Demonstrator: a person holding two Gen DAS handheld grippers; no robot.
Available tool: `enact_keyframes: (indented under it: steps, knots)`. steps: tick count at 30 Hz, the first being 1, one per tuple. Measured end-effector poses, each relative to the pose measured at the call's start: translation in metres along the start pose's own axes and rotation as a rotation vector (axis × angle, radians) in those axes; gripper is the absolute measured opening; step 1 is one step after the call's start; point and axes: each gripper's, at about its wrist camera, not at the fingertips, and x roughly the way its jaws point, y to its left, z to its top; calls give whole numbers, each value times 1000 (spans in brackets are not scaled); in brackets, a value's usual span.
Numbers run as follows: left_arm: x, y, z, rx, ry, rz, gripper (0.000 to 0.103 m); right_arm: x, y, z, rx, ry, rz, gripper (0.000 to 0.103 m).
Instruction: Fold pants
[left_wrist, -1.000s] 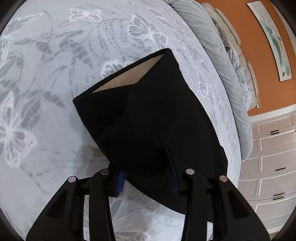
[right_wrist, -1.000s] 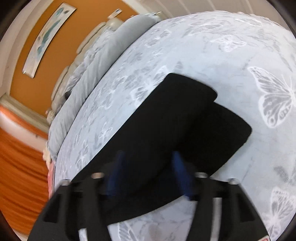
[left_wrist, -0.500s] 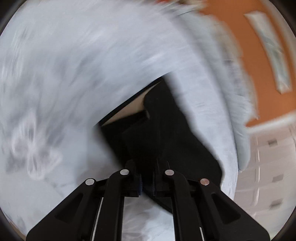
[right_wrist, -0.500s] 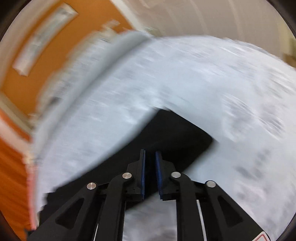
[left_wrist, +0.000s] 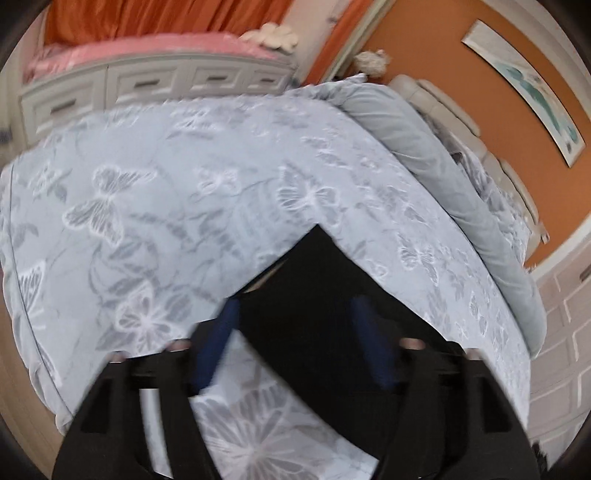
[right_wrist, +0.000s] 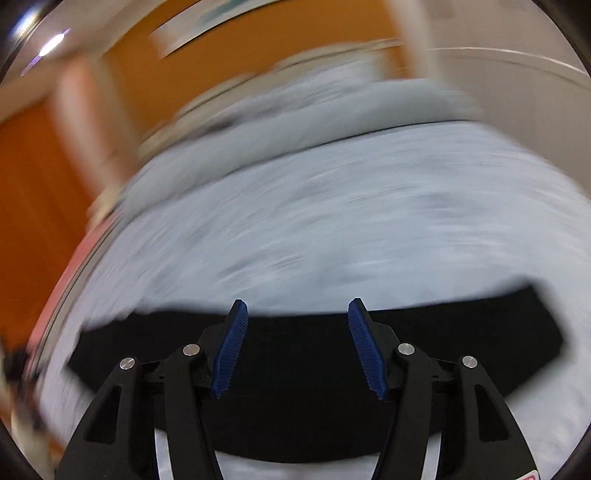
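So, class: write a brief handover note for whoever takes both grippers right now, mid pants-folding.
Left gripper: jaws opening, nothing pinched; the black pants lie below it.
Right gripper: jaws opening, empty, above the pants.
Pants: lying on the butterfly-print bedspread as a compact dark bundle, released.
Done: they look folded over at least once.
Left: check the edges; the blur hides whether another fold is needed.

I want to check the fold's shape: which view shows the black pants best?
The right wrist view: the black pants lie as one long folded band, both ends visible despite blur. The left wrist view shows the pants only partly, behind the hand-held gripper's pads.
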Motion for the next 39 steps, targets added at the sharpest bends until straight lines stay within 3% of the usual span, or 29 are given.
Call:
enact_keyframes:
  steps: [3, 7, 10, 11, 12, 13, 16, 17, 19, 20, 21, 23, 26, 29, 31, 33, 35, 37, 39]
  knots:
    - [18, -25, -8, 70, 34, 27, 75, 70, 93, 3, -197, 101, 129, 60]
    - [43, -40, -20, 125, 114, 45, 75, 154, 175, 0, -337, 227, 180, 61]
    - [51, -42, -23, 144, 125, 67, 75, 216, 221, -8, -394, 327, 183, 61]
    - [55, -42, -22, 148, 130, 74, 75, 230, 228, -11, -409, 349, 191, 42]
    - [59, -41, -22, 156, 140, 79, 75, 240, 232, -14, -427, 365, 190, 4]
    - [62, -41, -21, 160, 146, 89, 75, 248, 236, -11, -421, 363, 159, 4]
    - [71, -40, -21, 162, 160, 112, 75, 253, 231, 21, -359, 247, 168, 4]
    - [78, -42, -22, 180, 178, 128, 75, 266, 231, 19, -388, 260, 126, 6]
    - [91, -46, -28, 224, 215, 163, 75, 296, 232, 4, -459, 377, 57, 13]
    - [95, -49, -30, 248, 227, 187, 75, 293, 233, 4, -460, 355, 63, 17]
    - [97, -51, -32, 266, 229, 202, 75, 282, 230, 9, -434, 319, 75, 30]
    - [98, -56, -36, 312, 222, 232, 75, 245, 215, 25, -334, 243, 127, 42]
    - [93, -59, -38, 344, 206, 248, 76, 173, 176, 40, -277, 121, 127, 49]
    - [94, -56, -40, 343, 225, 259, 80, 119, 123, 34, -200, 139, 82, 51]
    - [97, -54, -41, 335, 250, 280, 80, 94, 95, 9, -167, 193, 89, 51]
    - [94, -53, -42, 321, 246, 282, 80, 77, 94, -22, -234, 219, 110, 51]
    - [85, -55, -44, 319, 224, 289, 83, 63, 112, -58, -381, 242, 160, 51]
    - [79, -54, -45, 308, 212, 303, 88, 65, 136, -87, -526, 288, 191, 51]
    - [74, -51, -46, 283, 221, 296, 88, 78, 147, -102, -569, 313, 195, 51]
